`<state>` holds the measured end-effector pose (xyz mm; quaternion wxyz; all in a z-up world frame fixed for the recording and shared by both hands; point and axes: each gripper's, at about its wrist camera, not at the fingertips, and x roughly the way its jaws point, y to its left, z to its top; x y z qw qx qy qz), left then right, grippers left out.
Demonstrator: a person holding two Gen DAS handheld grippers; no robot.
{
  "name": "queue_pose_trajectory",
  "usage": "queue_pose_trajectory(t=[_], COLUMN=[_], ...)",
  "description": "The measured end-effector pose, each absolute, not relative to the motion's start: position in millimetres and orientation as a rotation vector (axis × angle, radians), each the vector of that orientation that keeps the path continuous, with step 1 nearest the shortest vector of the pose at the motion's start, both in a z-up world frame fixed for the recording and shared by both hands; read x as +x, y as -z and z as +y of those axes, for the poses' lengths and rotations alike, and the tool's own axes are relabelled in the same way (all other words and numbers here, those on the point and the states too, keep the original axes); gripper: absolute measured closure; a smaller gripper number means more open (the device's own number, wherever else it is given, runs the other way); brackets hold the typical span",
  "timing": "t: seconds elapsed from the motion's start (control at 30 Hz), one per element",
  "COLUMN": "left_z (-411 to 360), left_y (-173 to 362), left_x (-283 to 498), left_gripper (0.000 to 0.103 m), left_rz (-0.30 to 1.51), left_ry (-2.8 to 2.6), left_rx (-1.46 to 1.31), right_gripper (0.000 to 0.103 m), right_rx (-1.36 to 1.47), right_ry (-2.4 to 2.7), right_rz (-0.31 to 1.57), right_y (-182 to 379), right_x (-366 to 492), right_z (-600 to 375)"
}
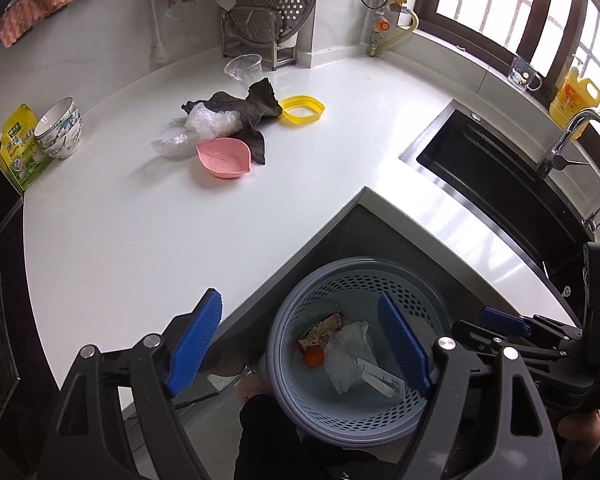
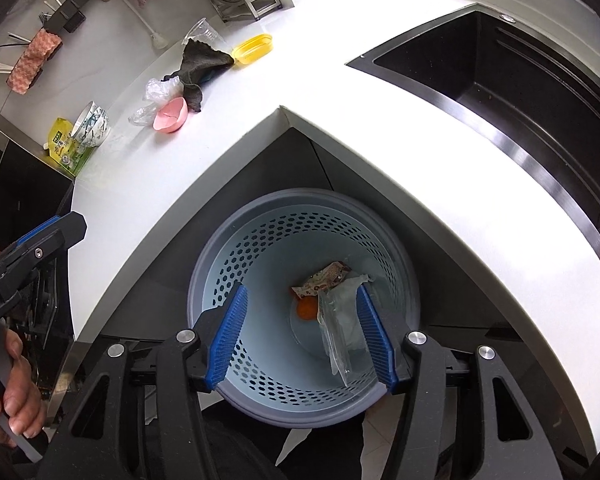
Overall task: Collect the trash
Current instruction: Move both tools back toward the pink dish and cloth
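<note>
Two pairs of blue-padded tongs, left tongs (image 1: 300, 344) and right tongs (image 2: 302, 334), both gaping wide and empty above round pale-blue perforated plastic bin (image 2: 228, 256). Inside bin: white crumpled tissue (image 1: 350, 350), printed snack wrapper (image 2: 320, 280), orange peel (image 1: 314, 358). Farther off on white table (image 1: 140, 220): crumpled clear plastic bags (image 1: 210, 122).

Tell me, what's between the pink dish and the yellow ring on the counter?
A dark grey cloth lies between the pink dish and the yellow ring, clearest in the left wrist view.
</note>
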<state>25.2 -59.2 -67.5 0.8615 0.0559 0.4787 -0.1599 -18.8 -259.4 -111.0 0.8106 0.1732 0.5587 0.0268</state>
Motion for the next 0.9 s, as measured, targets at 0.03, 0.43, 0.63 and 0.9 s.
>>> queue_pose_trajectory(t=[0.03,0.43,0.63,0.9], left_z=[-56,-15,6,27], left_y=[65,46,48,65], left_x=[29,91,134,196], left_gripper=[0.023,0.014,0.012,0.012], left_rz=[1.0,0.955,0.963,0.972], left_ry=[0.33,0.304,0.302,0.306], left_rx=[0.115,0.086,0.086,0.109], right_gripper=[0.048,0.044,0.044,0.044], right_rx=[0.367,0.362,0.378,0.397], right_ry=[-0.058,-0.019,0.017,0.08], right_rz=[1.192,1.116,1.093,1.084], right_y=[109,82,77,82], right_x=[-15,43,83,137], right_z=[-257,-236,-226,-221])
